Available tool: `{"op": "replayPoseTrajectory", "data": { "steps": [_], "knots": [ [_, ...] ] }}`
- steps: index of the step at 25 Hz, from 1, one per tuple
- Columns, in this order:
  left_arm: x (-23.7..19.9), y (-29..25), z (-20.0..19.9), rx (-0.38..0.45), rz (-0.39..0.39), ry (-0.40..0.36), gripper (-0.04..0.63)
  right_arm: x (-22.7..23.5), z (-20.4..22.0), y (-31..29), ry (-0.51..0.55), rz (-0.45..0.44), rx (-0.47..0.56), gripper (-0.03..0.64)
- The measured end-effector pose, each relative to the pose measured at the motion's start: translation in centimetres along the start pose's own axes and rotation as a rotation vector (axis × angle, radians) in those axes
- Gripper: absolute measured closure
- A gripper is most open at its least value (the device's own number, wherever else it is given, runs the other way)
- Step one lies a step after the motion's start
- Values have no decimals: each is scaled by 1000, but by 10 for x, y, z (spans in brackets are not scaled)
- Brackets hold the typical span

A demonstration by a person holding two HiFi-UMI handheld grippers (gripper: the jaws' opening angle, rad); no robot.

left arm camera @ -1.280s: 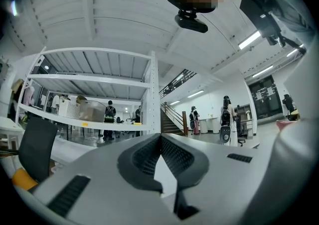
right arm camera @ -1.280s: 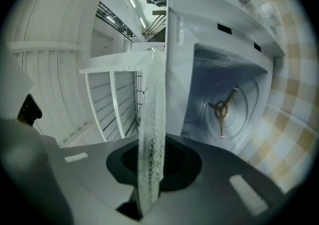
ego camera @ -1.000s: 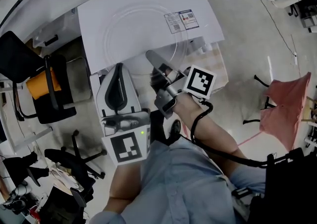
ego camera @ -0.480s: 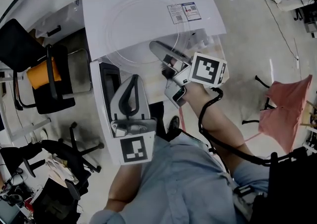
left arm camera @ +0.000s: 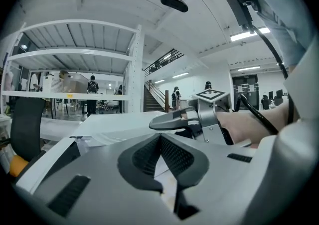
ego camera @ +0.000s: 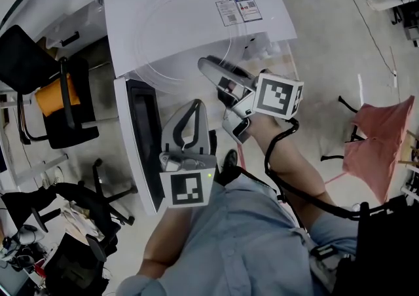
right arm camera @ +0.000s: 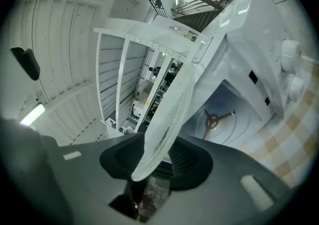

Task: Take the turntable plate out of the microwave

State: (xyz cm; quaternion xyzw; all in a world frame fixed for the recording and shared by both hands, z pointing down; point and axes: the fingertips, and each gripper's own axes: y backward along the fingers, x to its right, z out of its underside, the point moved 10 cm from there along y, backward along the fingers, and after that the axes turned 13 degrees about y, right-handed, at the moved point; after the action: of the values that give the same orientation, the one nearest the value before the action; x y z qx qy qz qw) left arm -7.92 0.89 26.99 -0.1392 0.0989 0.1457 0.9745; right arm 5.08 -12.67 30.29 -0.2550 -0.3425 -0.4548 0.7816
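Observation:
The clear glass turntable plate (ego camera: 177, 33) lies flat on the white microwave's top (ego camera: 262, 33), and its near rim overhangs the front edge. My right gripper (ego camera: 206, 69) is at that rim. In the right gripper view the plate's rim (right arm camera: 174, 109) runs between the jaws of this gripper (right arm camera: 154, 159). The jaws have just been opening, and the pads stand off the glass. My left gripper (ego camera: 196, 105) hangs lower, by the open door (ego camera: 141, 137), shut and holding nothing. The microwave's cavity and bare roller hub (right arm camera: 217, 117) show behind the plate.
The microwave's knobs (right arm camera: 290, 50) sit right of the cavity. Black office chairs (ego camera: 59, 111) stand on the floor at left. A pink cloth on a rack (ego camera: 376, 144) is at right. A black cable (ego camera: 281, 177) trails from the right gripper along the person's forearm.
The left gripper has come down and to the right, in front of the open door. The right gripper has rolled at the plate's rim and its jaws have spread.

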Motion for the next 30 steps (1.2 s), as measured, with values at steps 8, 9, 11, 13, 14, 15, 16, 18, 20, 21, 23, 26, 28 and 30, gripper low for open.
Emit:
{"op": "replayPoseTrajectory", "data": {
  "steps": [8, 9, 11, 13, 14, 15, 16, 18, 20, 21, 23, 26, 28, 30],
  "knots": [
    [0, -5, 0, 7, -4, 1, 588, -3, 9, 20, 47, 21, -62, 422],
    [1, -6, 0, 6, -4, 2, 588, -4, 11, 24, 48, 18, -77, 417],
    [1, -5, 2, 0, -7, 10, 588, -7, 17, 35, 34, 4, -108, 392],
    [0, -2, 6, -18, -13, 14, 588, -9, 28, 49, 5, 4, -130, 385],
    [-2, -1, 7, -31, -18, 16, 588, -9, 34, 56, -2, 15, -141, 387],
    [-3, 0, 7, -44, -24, 18, 588, -10, 38, 61, 6, 36, -158, 390],
    [-4, 0, 6, -55, -32, 17, 588, -11, 41, 64, 32, 65, -182, 454],
    [-6, -1, 1, -76, -51, 11, 588, -15, 43, 62, 132, 127, -257, 615],
    [-6, -5, -4, -98, -61, 20, 588, -22, 40, 52, 232, 153, -330, 615],
    [-7, -7, -6, -108, -62, 30, 588, -24, 38, 46, 267, 158, -356, 615],
    [-7, -13, -9, -123, -61, 50, 588, -27, 32, 36, 312, 168, -387, 615],
    [-8, -19, -12, -150, -60, 72, 588, -28, 25, 25, 342, 178, -411, 615],
    [-8, -22, -15, -172, -53, 71, 588, -29, 20, 21, 349, 175, -421, 615],
    [-9, -24, -17, -175, -54, 75, 588, -30, 16, 18, 345, 167, -420, 615]
  ]
}}
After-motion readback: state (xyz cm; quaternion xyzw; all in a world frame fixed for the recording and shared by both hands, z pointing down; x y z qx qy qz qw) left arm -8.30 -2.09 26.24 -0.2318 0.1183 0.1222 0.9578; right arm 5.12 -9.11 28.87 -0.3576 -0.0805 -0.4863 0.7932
